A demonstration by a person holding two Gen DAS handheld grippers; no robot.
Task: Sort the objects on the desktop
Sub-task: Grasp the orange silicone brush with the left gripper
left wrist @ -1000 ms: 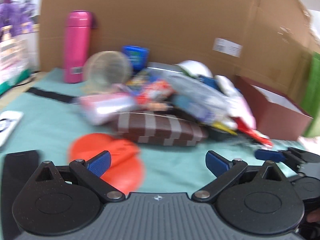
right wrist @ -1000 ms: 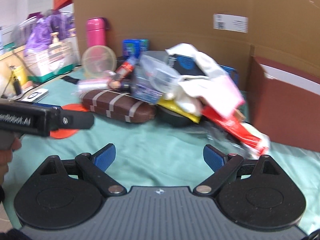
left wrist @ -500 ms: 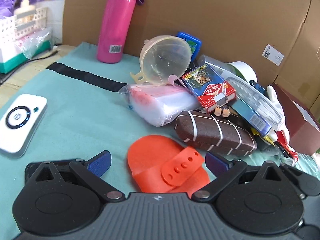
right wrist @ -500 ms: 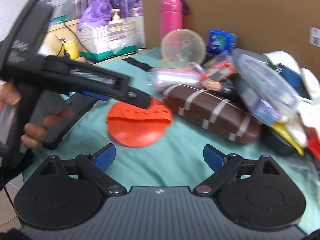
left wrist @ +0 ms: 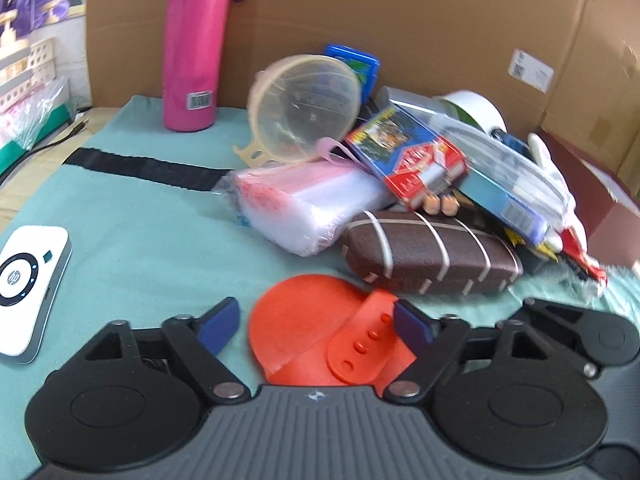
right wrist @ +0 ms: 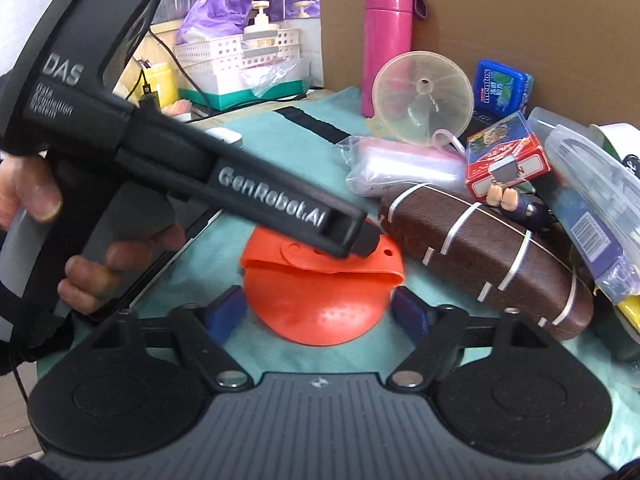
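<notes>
An orange silicone mitt (left wrist: 320,340) lies on the teal cloth in front of a pile of objects. My left gripper (left wrist: 316,324) is open with the mitt between its blue fingertips. My right gripper (right wrist: 318,308) is open too, its fingertips on either side of the same mitt (right wrist: 320,292). The left gripper's black body (right wrist: 224,184) crosses the right wrist view above the mitt. Behind the mitt lies a brown striped case (left wrist: 432,256), also in the right wrist view (right wrist: 488,256).
The pile holds a bag of plastic sleeves (left wrist: 308,204), a funnel (left wrist: 304,104), a card box (left wrist: 408,152) and a clear case (left wrist: 516,176). A pink bottle (left wrist: 196,44) stands behind. A white HP device (left wrist: 28,284) lies left. A maroon box (left wrist: 600,208) sits right.
Both grippers have moved in toward the orange mitt, which now sits between each pair of fingertips. The pile looks closer in both views.
</notes>
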